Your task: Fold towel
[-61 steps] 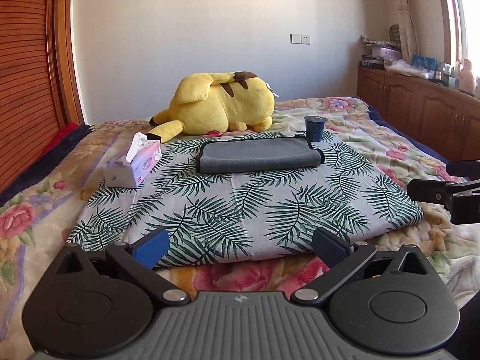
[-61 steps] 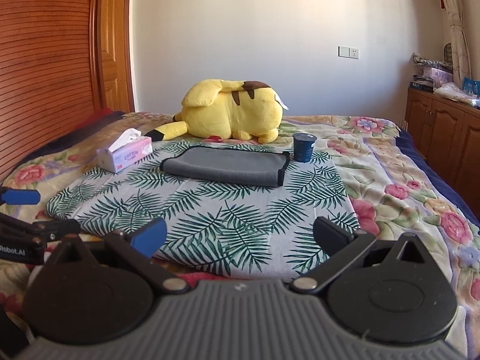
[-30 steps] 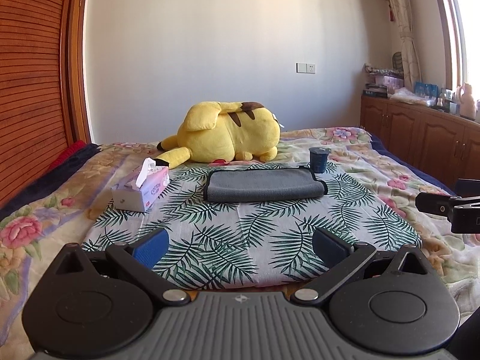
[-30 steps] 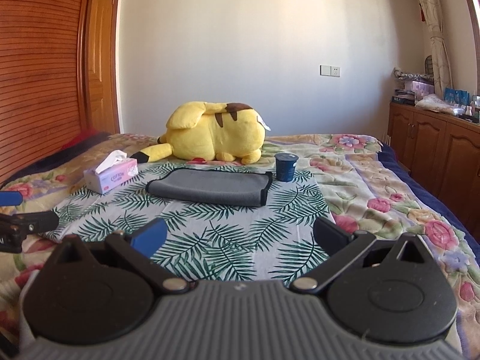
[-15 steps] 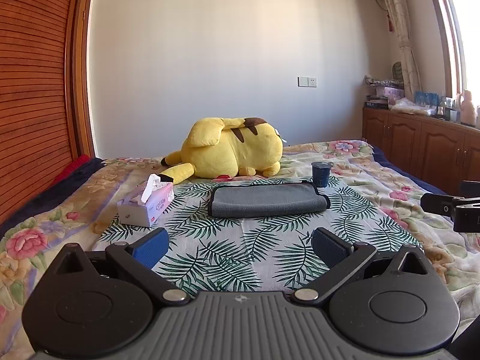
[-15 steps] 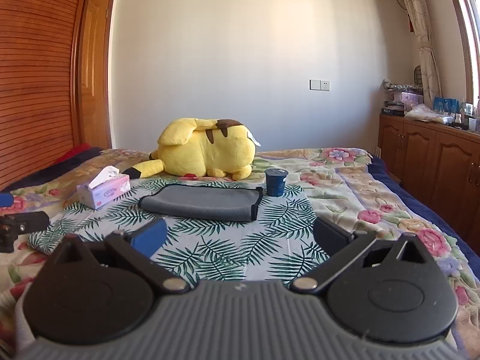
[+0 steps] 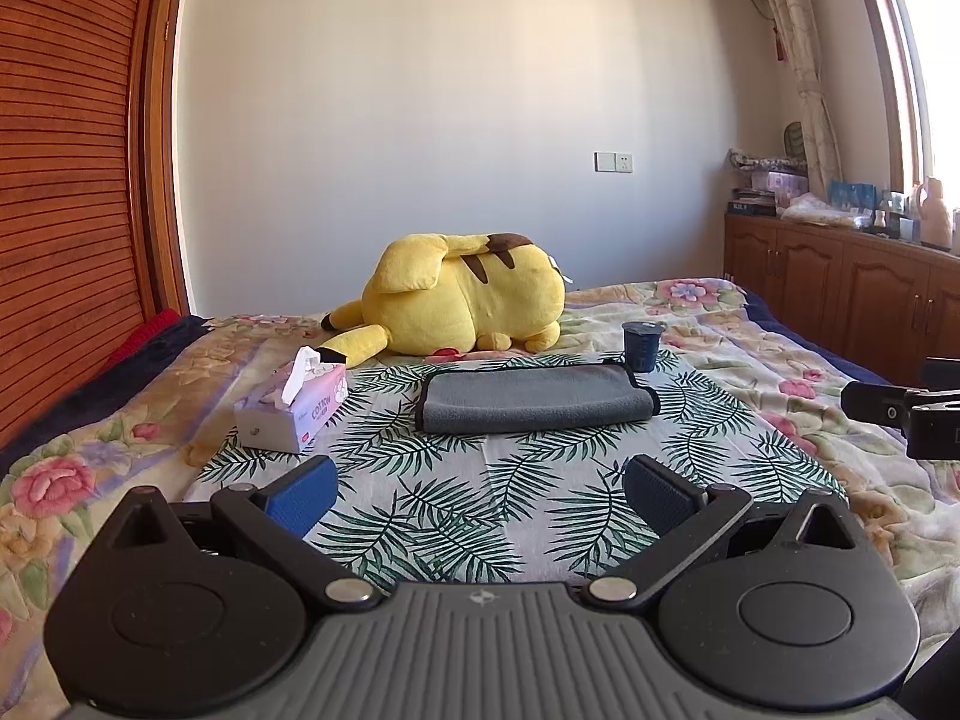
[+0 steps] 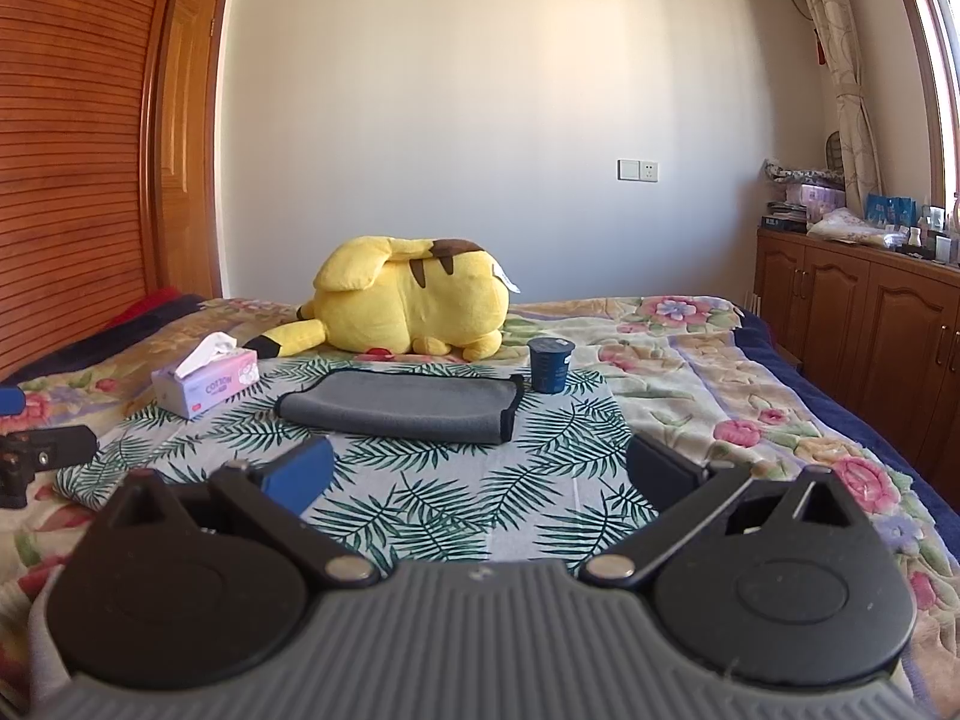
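Note:
A grey towel (image 7: 534, 399) lies folded into a long flat strip on the palm-leaf cloth (image 7: 480, 480) on the bed; it also shows in the right wrist view (image 8: 399, 405). My left gripper (image 7: 477, 495) is open and empty, held low well short of the towel. My right gripper (image 8: 480, 474) is open and empty, also short of the towel. Each gripper's tip shows at the edge of the other's view.
A yellow plush toy (image 7: 462, 300) lies behind the towel. A dark blue cup (image 7: 641, 345) stands at the towel's far right corner. A pink tissue box (image 7: 294, 408) sits to the left. Wooden cabinets (image 7: 840, 294) line the right wall, a wooden wardrobe (image 7: 66, 180) the left.
Both grippers have drawn back and tilted up, so more wall shows and the towel sits lower and farther. The towel has not moved. Both stay open.

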